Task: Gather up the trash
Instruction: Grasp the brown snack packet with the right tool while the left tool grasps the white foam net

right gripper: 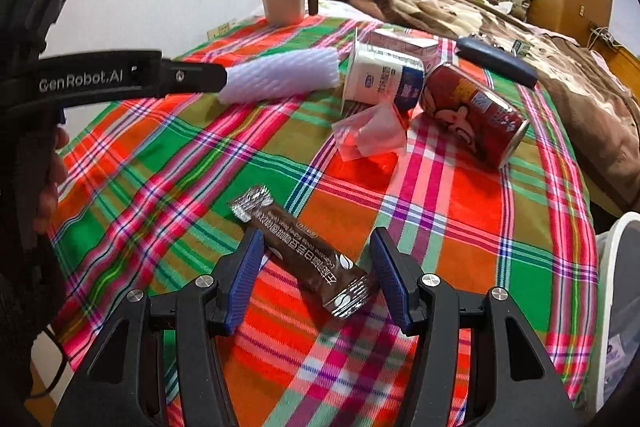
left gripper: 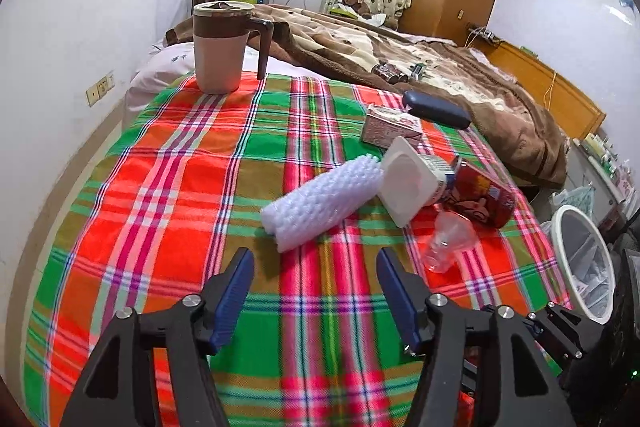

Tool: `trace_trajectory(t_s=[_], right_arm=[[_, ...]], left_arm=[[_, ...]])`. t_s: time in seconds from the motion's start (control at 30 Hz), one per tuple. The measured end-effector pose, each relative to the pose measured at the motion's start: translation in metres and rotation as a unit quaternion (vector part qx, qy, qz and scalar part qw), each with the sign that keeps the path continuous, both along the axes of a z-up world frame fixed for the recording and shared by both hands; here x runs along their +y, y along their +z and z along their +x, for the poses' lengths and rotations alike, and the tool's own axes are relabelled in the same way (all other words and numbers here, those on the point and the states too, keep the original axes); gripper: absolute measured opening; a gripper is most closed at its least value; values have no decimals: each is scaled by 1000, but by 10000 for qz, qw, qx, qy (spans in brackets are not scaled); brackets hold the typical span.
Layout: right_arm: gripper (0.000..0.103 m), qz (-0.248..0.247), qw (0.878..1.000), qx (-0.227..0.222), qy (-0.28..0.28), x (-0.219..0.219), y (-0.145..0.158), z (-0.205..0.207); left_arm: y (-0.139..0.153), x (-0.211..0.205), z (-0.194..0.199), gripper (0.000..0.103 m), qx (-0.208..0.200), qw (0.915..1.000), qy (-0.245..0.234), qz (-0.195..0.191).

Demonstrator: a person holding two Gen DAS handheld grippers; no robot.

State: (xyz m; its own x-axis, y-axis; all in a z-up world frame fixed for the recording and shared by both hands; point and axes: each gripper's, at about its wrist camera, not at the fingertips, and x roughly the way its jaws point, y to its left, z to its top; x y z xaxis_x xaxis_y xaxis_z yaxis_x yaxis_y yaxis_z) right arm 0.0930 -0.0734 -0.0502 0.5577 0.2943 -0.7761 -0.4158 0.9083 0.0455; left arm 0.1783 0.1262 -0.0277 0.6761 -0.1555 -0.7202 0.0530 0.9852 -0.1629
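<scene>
Right gripper [right gripper: 316, 259]: jaws wide, straddling the coffee sachet [right gripper: 302, 251] near the table's near edge; I haven't pinched it.
Left gripper [left gripper: 316, 287]: half-spread, empty, short of the foam sleeve [left gripper: 320, 201].
Risk: the flat foil skids off the plaid cloth [right gripper: 460, 227].
Bin [left gripper: 586, 263]: beyond the table's right edge.

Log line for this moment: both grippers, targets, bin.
left gripper: open, nearing foam sleeve | right gripper: open, straddling brown sachet | bin: right of table

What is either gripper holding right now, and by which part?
Nothing is held. The left gripper is open over bare cloth, short of the white foam sleeve. The right gripper is open around the brown sachet, which lies on the plaid cloth, pads not pressing it.
</scene>
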Motion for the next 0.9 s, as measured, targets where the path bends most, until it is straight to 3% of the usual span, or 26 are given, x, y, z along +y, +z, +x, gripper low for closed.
trace_trajectory(t_s=[0.23,0.4,0.5,0.7,0.9], right_arm=[[55,29,9998,82,-170,-6,-1,2],[31,106,9992,88,-388,-13,-1,6],[23,250,9984,142,-483,-18,-2,10],[22,360,9976,156,-578,-21,-4,11],[22,411,9968,164,-666,-24,-4,13]], left_arm=[[-1,-4,27,66,-5,9993,-208,316],[-7,-5,45,66,94,9988,-278,390],[-10,-7,55,66,127,9985,-389,356],[-12,-19,66,66,106,9957,-642,657],[-20,-22,76,66,190,9951,-711,655]])
